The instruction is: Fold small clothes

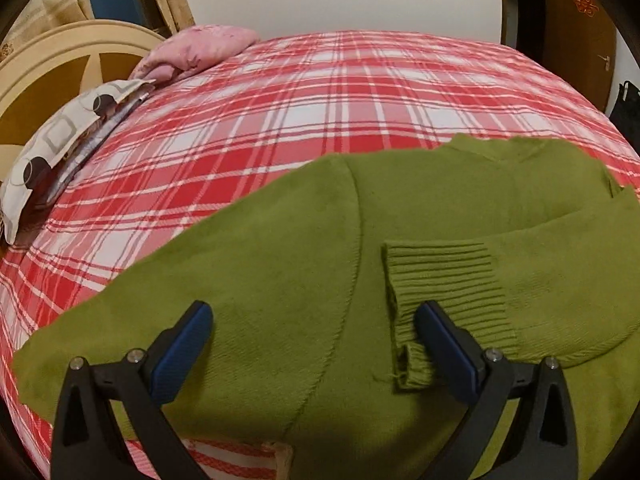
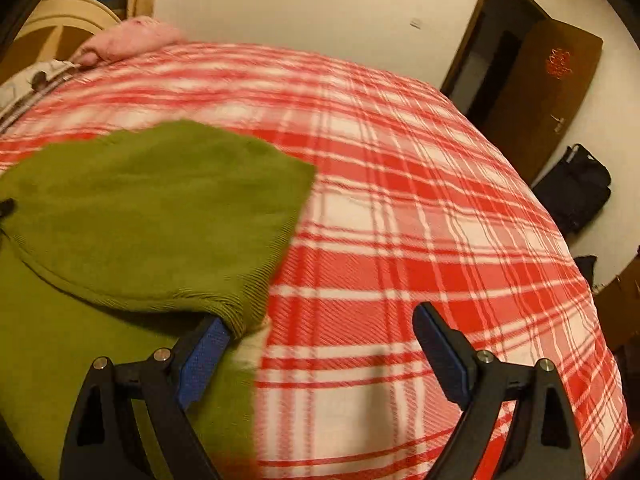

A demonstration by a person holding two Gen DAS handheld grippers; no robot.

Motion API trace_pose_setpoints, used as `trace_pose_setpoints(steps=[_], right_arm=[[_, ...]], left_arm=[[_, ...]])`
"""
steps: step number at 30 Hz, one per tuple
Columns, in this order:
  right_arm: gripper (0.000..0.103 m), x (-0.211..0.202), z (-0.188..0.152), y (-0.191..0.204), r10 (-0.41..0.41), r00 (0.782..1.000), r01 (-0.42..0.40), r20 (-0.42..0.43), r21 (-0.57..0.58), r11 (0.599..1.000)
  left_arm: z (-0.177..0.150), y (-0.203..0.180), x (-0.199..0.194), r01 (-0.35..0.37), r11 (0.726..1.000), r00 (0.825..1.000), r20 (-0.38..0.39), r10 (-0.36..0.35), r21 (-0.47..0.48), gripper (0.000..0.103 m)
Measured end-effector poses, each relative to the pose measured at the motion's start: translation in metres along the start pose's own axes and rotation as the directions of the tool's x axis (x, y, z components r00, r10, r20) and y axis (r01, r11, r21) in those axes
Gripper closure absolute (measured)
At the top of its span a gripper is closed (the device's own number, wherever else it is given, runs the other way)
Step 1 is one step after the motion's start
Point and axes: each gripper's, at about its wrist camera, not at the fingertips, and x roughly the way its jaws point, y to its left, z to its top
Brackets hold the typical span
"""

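A green knitted sweater (image 1: pixel 280 264) lies on the red and white plaid bed cover (image 1: pixel 304 96). One sleeve is folded across its body, with the ribbed cuff (image 1: pixel 440 300) near the middle. My left gripper (image 1: pixel 314 316) is open just above the sweater, its right finger (image 1: pixel 444 340) over the cuff. In the right wrist view the sweater (image 2: pixel 152 200) fills the left side. My right gripper (image 2: pixel 320 320) is open at the sweater's right edge; a folded green edge drapes over its left finger (image 2: pixel 204 356), and its right finger (image 2: pixel 444 352) is over bare plaid.
A pink pillow (image 1: pixel 200 52) and a patterned pillow (image 1: pixel 68 132) lie at the headboard (image 1: pixel 48 64) on the left. A brown door (image 2: pixel 536 92) and a black bag (image 2: pixel 576 188) stand beyond the bed's right side.
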Motion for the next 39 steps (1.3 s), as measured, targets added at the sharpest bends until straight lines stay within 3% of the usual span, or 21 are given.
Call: trace_pose_setpoints(steps=[3,6,11,14,16,18,20,23,24,25,26,34,39], right_arm=[[0.012,0.002,-0.009,-0.008,0.016,1.000,-0.016,-0.012,0.022,1.000],[0.012,-0.012,-0.011,-0.009,0.046,0.999,-0.046,0.007,0.023,0.999],[0.012,-0.040,-0.016,-0.011,0.069,0.994,-0.070,0.090,0.008,0.998],[0.012,-0.045,-0.019,-0.012,0.079,0.987,-0.082,0.138,0.016,0.997],[0.012,-0.045,-0.022,-0.009,0.089,0.985,-0.094,0.147,0.027,0.995],[0.012,-0.042,-0.025,-0.006,0.090,0.985,-0.095,0.145,0.024,0.995],[0.012,-0.040,-0.028,-0.003,0.089,0.985,-0.092,0.149,0.016,0.996],[0.012,-0.040,-0.035,-0.002,0.094,0.983,-0.097,0.158,0.012,0.995],[0.012,-0.040,-0.036,-0.003,0.098,0.982,-0.101,0.161,0.014,0.995],[0.012,-0.041,-0.038,-0.004,0.099,0.981,-0.104,0.165,0.018,0.994],[0.012,-0.041,-0.038,-0.005,0.100,0.980,-0.105,0.170,0.023,0.994],[0.012,-0.042,-0.040,-0.001,0.100,0.978,-0.103,0.181,0.010,0.995],[0.012,-0.041,-0.039,0.006,0.097,0.981,-0.095,0.167,-0.022,0.995]], left_arm=[[-0.003,0.000,-0.003,0.007,1.000,1.000,0.010,-0.007,-0.003,0.000],[-0.002,0.006,-0.019,0.024,1.000,0.998,0.067,-0.023,-0.019,0.000],[-0.005,0.008,-0.042,0.121,0.991,0.987,0.110,-0.114,-0.054,0.000],[-0.001,-0.007,-0.045,0.179,0.983,0.979,0.106,-0.176,-0.025,0.002],[0.003,-0.021,-0.037,0.203,0.979,0.977,0.074,-0.202,0.002,0.027],[0.005,-0.033,-0.020,0.237,0.971,0.972,0.010,-0.237,0.016,0.039],[0.004,-0.039,-0.007,0.243,0.970,0.969,-0.040,-0.243,0.005,0.043],[0.004,-0.040,-0.006,0.262,0.965,0.965,-0.023,-0.262,-0.005,0.045],[0.005,-0.040,-0.007,0.268,0.963,0.963,-0.021,-0.268,-0.007,0.055],[0.005,-0.038,-0.008,0.282,0.959,0.959,-0.012,-0.282,-0.009,0.078],[0.005,-0.036,-0.010,0.292,0.956,0.956,-0.006,-0.292,-0.014,0.090],[0.008,-0.008,-0.041,0.368,0.928,0.925,0.120,-0.360,-0.054,0.091],[0.004,0.001,-0.033,0.319,0.947,0.944,0.106,-0.313,-0.047,0.091]])
